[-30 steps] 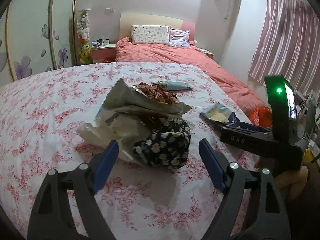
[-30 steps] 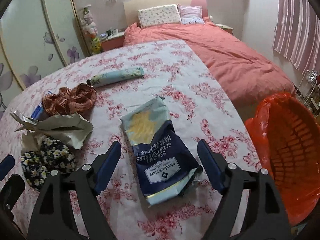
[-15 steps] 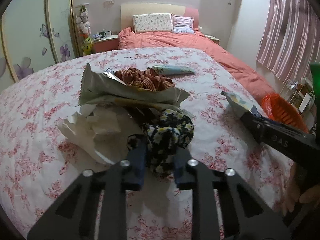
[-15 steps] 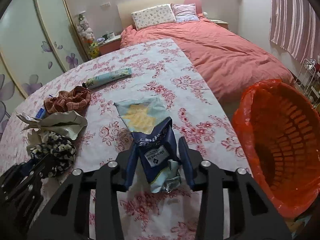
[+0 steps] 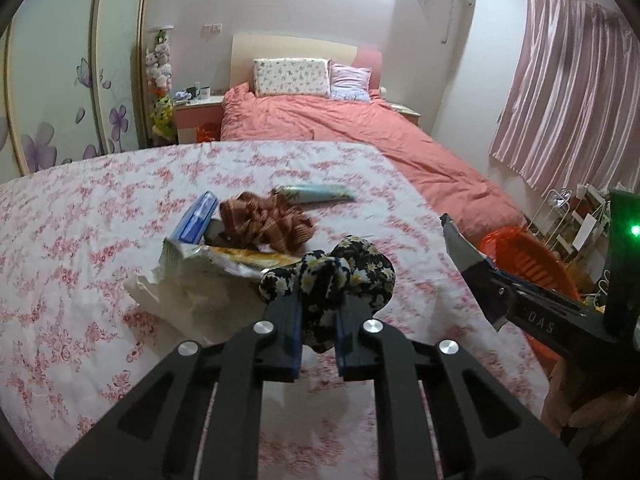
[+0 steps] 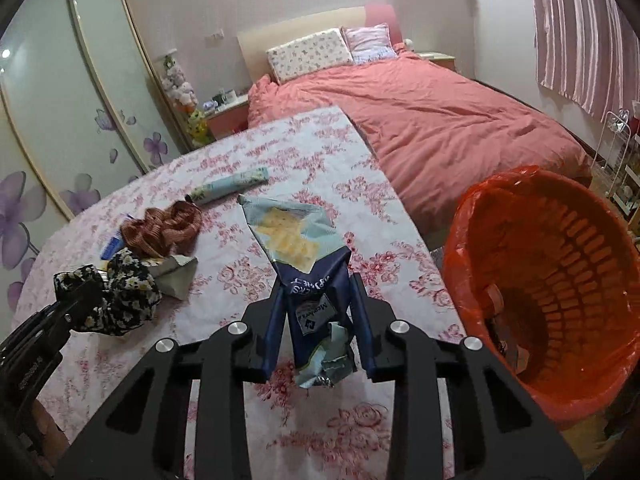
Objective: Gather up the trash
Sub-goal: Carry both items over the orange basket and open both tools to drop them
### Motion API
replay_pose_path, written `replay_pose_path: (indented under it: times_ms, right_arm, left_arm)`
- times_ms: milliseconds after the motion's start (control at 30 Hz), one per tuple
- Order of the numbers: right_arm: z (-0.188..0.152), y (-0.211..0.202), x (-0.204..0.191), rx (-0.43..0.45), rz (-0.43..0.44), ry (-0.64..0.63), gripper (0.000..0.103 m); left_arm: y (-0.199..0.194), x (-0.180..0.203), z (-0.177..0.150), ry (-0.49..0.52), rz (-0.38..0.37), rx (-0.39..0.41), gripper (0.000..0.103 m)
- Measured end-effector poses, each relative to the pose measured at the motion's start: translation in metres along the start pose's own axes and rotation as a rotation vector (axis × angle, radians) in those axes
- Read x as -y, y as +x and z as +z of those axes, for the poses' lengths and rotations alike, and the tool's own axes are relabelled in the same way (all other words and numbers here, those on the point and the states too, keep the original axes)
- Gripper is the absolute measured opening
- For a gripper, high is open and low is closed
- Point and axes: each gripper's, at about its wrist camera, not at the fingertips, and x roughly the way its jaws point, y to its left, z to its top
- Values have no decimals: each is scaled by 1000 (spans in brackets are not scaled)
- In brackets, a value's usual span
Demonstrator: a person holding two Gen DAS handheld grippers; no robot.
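My left gripper (image 5: 318,304) is shut on a black daisy-print cloth scrunchie (image 5: 340,272), lifted just above the floral table; the scrunchie also shows in the right wrist view (image 6: 120,292). My right gripper (image 6: 316,296) is shut on a blue cracker bag (image 6: 304,256), held above the table to the left of the orange trash basket (image 6: 560,280). A silver wrapper (image 5: 224,260) and crumpled white paper (image 5: 180,292) lie on the table beyond the left gripper.
A brown plaid scrunchie (image 5: 264,220), a blue packet (image 5: 196,216) and a light-blue tube (image 5: 316,194) lie farther back on the floral tablecloth (image 5: 80,240). A bed with a pink quilt (image 6: 440,120) stands beyond the table. A wire rack (image 6: 616,152) is at far right.
Both grippers closed from open: the left on the daisy scrunchie, the right on the cracker bag. Both items have been lifted off the table, and the bag moved toward the orange basket.
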Motion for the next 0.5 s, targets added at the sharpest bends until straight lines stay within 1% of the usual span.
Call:
replay_pose_path:
  times_ms: [267,500]
  right_arm:
    - [7,-31,14,82,13,32,32]
    - [8,-61,37,175,-5,75,32]
  left_arm:
    - [-17,22,8,-3,-37,37,13]
    - [-22,49,10,1,-85,52,13]
